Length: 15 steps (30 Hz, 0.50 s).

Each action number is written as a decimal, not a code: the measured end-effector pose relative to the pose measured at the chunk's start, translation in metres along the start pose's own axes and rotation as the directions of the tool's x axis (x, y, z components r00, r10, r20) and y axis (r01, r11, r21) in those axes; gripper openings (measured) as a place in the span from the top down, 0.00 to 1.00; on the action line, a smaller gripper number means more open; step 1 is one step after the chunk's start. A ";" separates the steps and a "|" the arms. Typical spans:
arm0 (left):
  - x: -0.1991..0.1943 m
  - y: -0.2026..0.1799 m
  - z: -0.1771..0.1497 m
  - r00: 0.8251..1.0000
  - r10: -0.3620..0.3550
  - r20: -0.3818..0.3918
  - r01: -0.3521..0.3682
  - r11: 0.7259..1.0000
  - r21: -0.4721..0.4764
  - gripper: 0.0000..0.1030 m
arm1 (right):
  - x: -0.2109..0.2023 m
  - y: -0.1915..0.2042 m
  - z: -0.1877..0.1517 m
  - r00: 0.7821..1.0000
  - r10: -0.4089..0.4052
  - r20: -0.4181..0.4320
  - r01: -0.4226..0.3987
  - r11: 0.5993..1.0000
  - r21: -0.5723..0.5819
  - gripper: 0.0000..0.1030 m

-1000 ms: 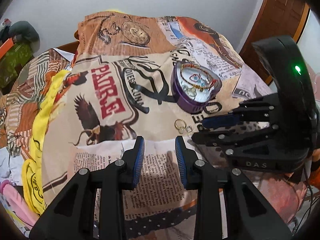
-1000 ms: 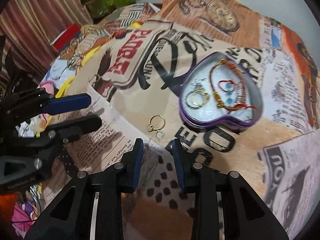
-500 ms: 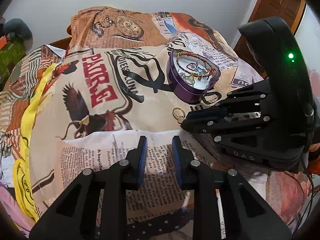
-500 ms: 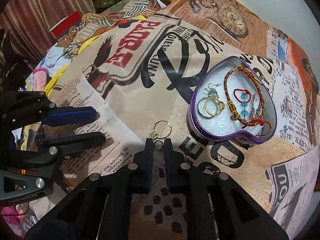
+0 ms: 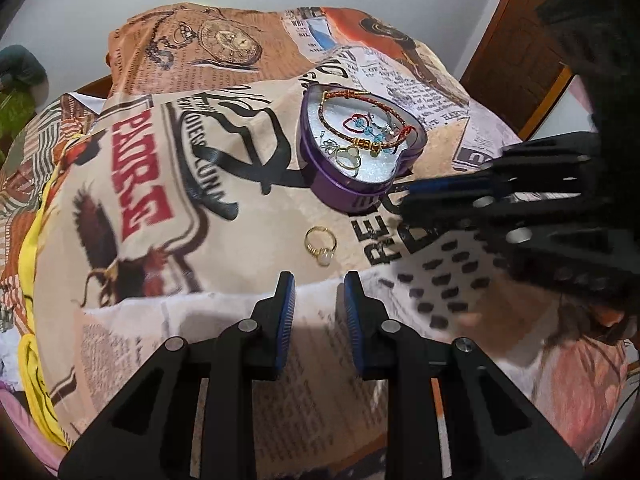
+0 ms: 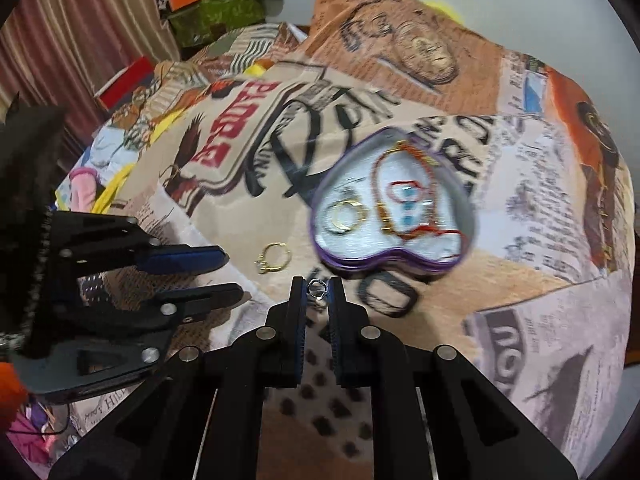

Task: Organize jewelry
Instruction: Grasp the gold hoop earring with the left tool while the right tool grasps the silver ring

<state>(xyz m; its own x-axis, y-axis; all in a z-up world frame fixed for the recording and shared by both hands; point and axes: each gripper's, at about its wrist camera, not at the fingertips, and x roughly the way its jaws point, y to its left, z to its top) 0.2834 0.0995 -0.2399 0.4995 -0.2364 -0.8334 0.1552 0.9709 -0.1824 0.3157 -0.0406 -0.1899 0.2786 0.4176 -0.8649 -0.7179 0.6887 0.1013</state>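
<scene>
A purple heart-shaped tin sits open on the printed cloth, holding a red-and-gold bracelet, rings and earrings. A gold ring with a pale stone lies on the cloth just in front of the tin. My right gripper is shut on a small silver ring, held a little above the cloth near the tin's front edge. My left gripper is open and empty, just behind the gold ring. The right gripper's fingers show blurred at the right of the left wrist view.
The cloth covers a rounded surface that drops away on all sides. Yellow fabric hangs at the left. A wooden door stands at the back right. Boxes and clutter lie beyond the cloth's far left.
My right gripper closed on the small silver ring next to the gold ring and lifted it off the cloth. My left gripper moved closer to the gold ring.
</scene>
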 end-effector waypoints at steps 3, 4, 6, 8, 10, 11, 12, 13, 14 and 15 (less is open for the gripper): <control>0.007 -0.002 0.007 1.000 0.018 -0.002 -0.018 1.000 -0.002 0.77 | -0.005 -0.009 -0.001 1.000 0.002 0.015 -0.003 1.000 0.019 0.91; 0.010 -0.002 0.009 1.000 0.023 -0.003 -0.023 1.000 -0.002 0.77 | -0.008 -0.011 -0.001 1.000 0.003 0.022 -0.004 1.000 0.026 0.91; 0.014 -0.003 0.013 0.999 0.033 0.005 -0.033 0.999 -0.003 0.77 | -0.011 -0.016 -0.002 0.999 0.004 0.032 -0.005 0.999 0.034 0.91; 0.017 -0.004 0.015 0.999 0.042 0.010 -0.042 0.999 0.003 0.77 | -0.013 -0.021 -0.004 0.999 0.008 0.044 -0.010 0.999 0.047 0.91; 0.018 -0.006 0.016 0.998 0.056 0.017 -0.057 0.998 0.013 0.80 | -0.015 -0.025 -0.005 0.999 0.009 0.051 -0.012 0.998 0.057 0.91; 0.019 -0.008 0.016 0.997 0.069 0.018 -0.070 0.997 0.021 0.83 | -0.015 -0.026 -0.005 0.999 0.011 0.053 -0.015 0.998 0.062 0.91; 0.019 -0.009 0.016 0.997 0.074 0.020 -0.074 0.997 0.025 0.83 | -0.016 -0.028 -0.005 0.998 0.012 0.054 -0.015 0.998 0.065 0.91; 0.019 -0.009 0.016 0.997 0.076 0.021 -0.077 0.997 0.027 0.83 | -0.016 -0.029 -0.006 0.998 0.012 0.057 -0.016 0.997 0.069 0.91; 0.018 -0.010 0.015 0.997 0.079 0.021 -0.080 0.996 0.030 0.83 | -0.017 -0.031 -0.006 0.998 0.013 0.059 -0.017 0.997 0.073 0.91; 0.018 -0.010 0.015 0.997 0.081 0.020 -0.081 0.996 0.031 0.83 | -0.017 -0.032 -0.006 0.998 0.014 0.061 -0.018 0.997 0.075 0.91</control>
<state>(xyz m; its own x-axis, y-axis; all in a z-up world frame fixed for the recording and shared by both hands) 0.3036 0.0849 -0.2448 0.5277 -0.1581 -0.8346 0.1402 0.9853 -0.0980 0.3302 -0.0730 -0.1810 0.3074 0.4627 -0.8315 -0.6728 0.7236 0.1539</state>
